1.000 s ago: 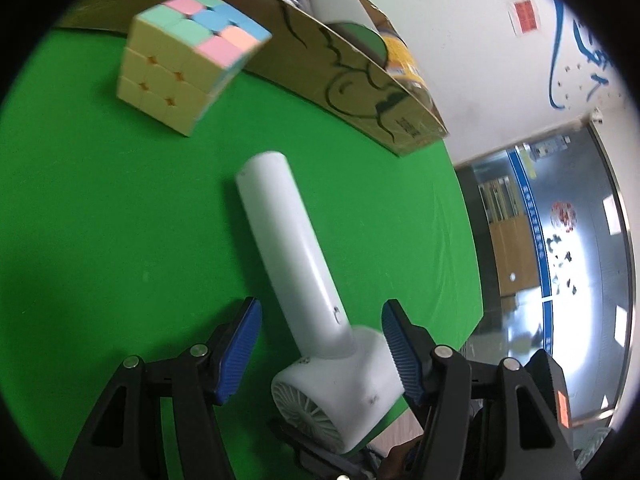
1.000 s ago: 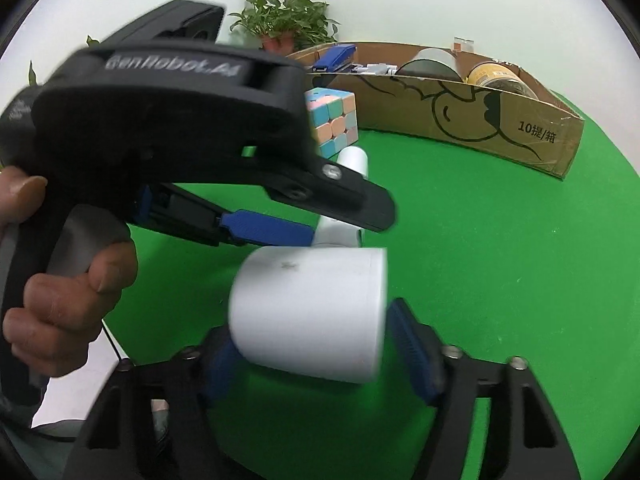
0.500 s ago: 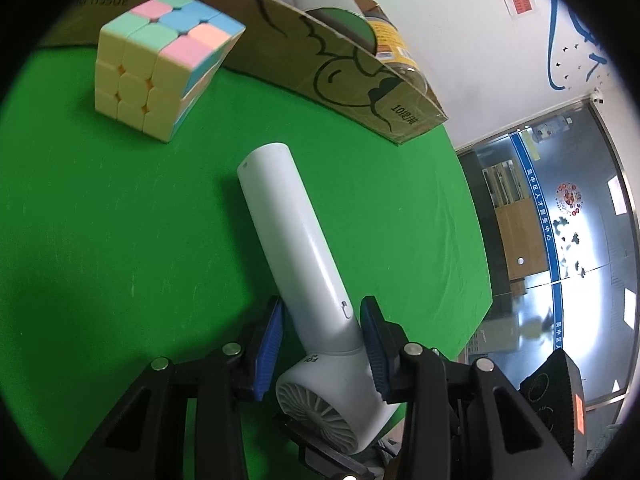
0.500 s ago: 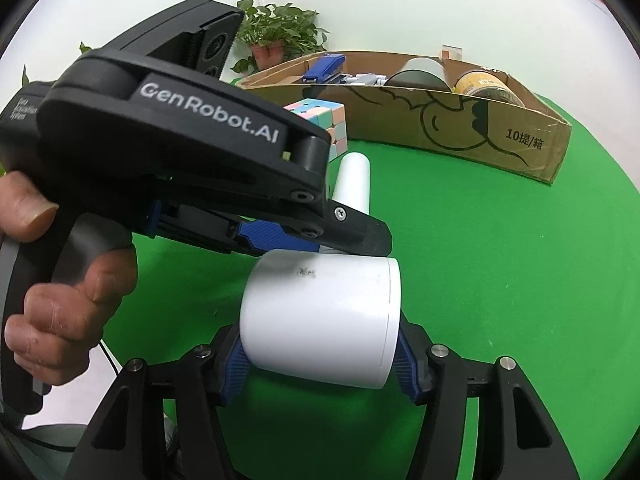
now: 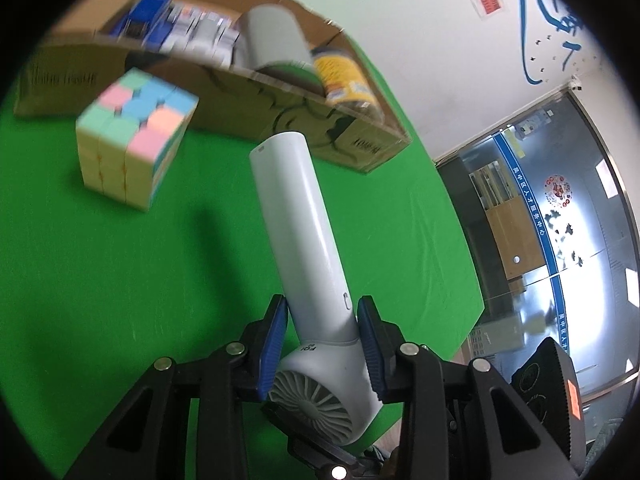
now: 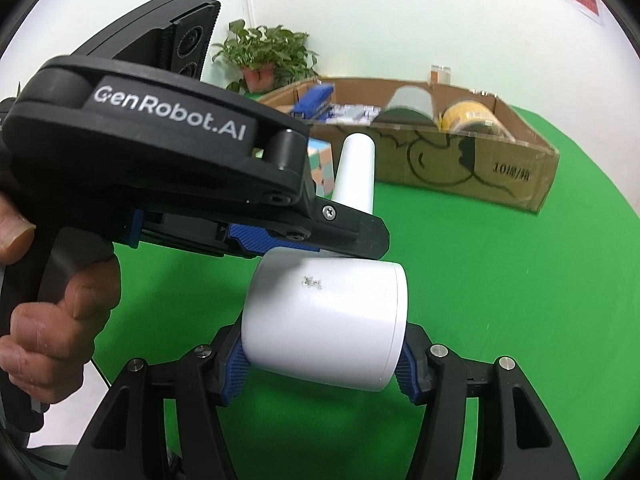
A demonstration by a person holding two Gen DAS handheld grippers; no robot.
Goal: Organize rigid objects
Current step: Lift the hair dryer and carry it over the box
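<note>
White hair dryer (image 5: 308,264) held off the green table (image 5: 100,280) by 2 grippers at once.

Left gripper (image 5: 322,332) pinched on the handle just above the barrel; right gripper (image 6: 322,364) clamped across the barrel (image 6: 324,320). Judged: stiff plastic shell, smooth and likely slippery, barrel-heavy, so hold near the neck. Cardboard box (image 6: 460,164) and pastel cube (image 5: 134,140) lie beyond. Both blurred; box contents unclear, dryer's nozzle end hidden.
</note>
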